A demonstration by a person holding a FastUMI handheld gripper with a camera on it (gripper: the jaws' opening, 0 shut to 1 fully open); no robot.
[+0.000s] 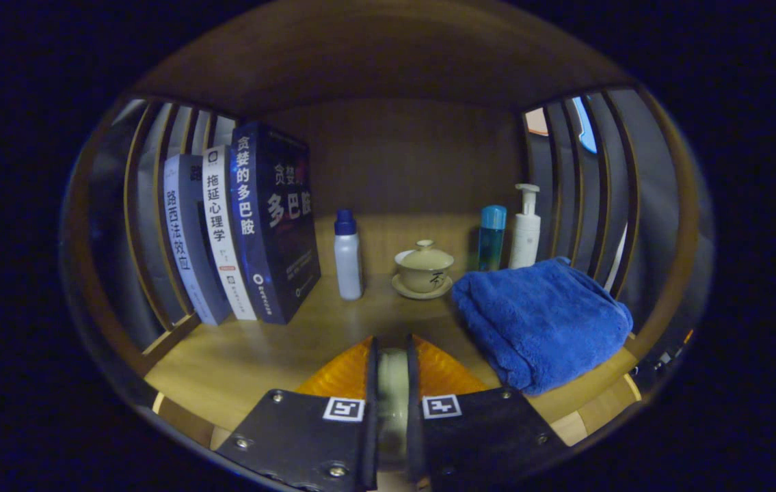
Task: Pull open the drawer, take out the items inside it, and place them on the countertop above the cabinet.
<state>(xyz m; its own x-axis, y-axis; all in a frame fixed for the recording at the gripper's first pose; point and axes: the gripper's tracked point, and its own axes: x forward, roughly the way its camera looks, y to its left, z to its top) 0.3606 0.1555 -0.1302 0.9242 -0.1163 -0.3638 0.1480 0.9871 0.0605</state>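
Gripper view: I'm seeing the gripper [392, 372] nearly closed, fingers pinching a pale rounded item [392, 389], hovering over the wooden countertop [244, 355]. Lidded ceramic tea bowl [423, 266] is sitting straight ahead; folded blue towel [541, 321] right of it. Risk: I'm releasing too high, item rolls into the bowl.

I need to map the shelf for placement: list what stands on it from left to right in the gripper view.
Three upright books → white bottle with blue cap → lidded teacup on saucer → blue-capped bottle → white pump bottle → folded blue towel. The gripper is shut on a pale object.
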